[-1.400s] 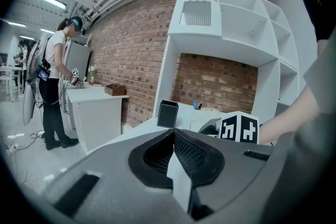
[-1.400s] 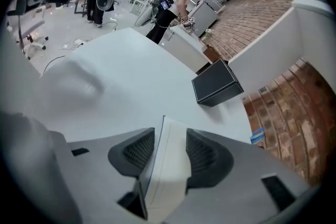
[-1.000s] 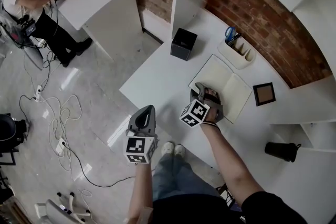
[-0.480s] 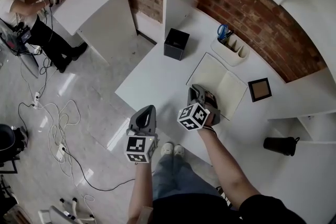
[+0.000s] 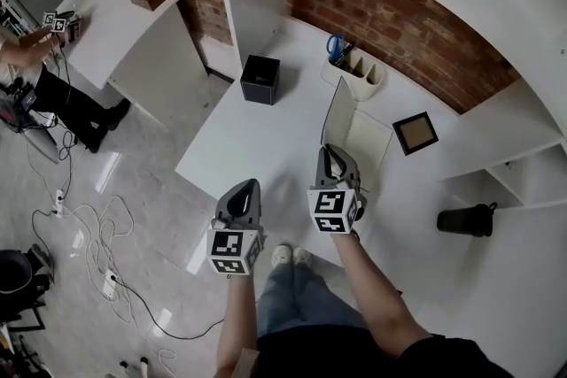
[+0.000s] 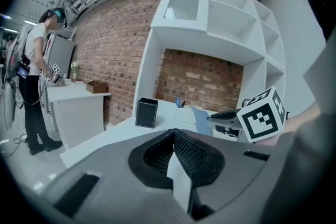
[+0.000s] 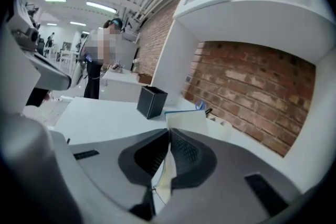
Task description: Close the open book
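The book (image 5: 340, 115) is seen half open on the white desk (image 5: 266, 137), between the black box (image 5: 260, 79) and the picture frame (image 5: 415, 132), with the pen holder (image 5: 354, 75) and its blue scissors (image 5: 336, 45) just behind it against the brick wall (image 5: 399, 13). Its right half is laid flat on the desk, while its left half is held raised, nearly upright, above the spine. The near edge of that raised half is caught in the right gripper (image 5: 329, 155); in the right gripper view the cream leaf (image 7: 185, 119) is shown standing edge-on between the two pads, and the jaws of the right gripper (image 7: 168, 136) are closing on it with the pads pressed against both faces. The left gripper (image 5: 250, 187) is held off the near edge of the desk, above the floor and well apart from the book; in the left gripper view its jaws (image 6: 173, 136) are seen brought together at the tips with nothing between them. A black cup (image 5: 465, 219) is lying on its side on the low shelf at the right, and another person (image 5: 35, 66) is partly seen at a second desk at the far left
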The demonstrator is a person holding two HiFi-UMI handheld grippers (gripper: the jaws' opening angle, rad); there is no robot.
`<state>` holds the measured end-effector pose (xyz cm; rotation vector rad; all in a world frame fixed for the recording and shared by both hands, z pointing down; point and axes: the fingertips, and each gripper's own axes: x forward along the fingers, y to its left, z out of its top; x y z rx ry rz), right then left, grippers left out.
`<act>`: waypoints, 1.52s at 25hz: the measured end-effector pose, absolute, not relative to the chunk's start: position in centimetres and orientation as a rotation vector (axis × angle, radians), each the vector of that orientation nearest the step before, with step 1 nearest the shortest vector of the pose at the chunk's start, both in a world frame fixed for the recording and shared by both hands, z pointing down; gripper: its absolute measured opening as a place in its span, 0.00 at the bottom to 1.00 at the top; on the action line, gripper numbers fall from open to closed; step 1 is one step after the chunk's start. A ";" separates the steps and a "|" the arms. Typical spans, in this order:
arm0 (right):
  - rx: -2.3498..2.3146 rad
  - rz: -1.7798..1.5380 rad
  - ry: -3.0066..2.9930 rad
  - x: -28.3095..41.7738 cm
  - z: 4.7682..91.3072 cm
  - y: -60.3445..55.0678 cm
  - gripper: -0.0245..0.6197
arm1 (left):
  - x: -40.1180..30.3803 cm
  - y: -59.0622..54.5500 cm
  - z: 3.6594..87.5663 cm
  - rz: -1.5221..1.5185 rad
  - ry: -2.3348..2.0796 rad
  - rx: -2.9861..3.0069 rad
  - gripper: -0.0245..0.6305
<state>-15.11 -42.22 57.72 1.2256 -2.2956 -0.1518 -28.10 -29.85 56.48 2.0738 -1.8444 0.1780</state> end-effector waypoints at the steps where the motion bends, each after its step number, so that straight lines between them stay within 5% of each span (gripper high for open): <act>1: 1.259 -0.126 -2.309 -14.2 57.4 -42.1 0.06 | -27.5 -30.0 56.4 0.180 -1.831 2.087 0.05; 24: 1.627 0.442 -2.013 4.9 65.4 -39.5 0.23 | -16.5 -33.2 58.5 0.270 -1.545 2.269 0.05; 38: 1.468 0.395 -1.981 5.5 67.7 -39.8 0.22 | -14.2 -34.0 58.7 0.301 -1.492 2.312 0.05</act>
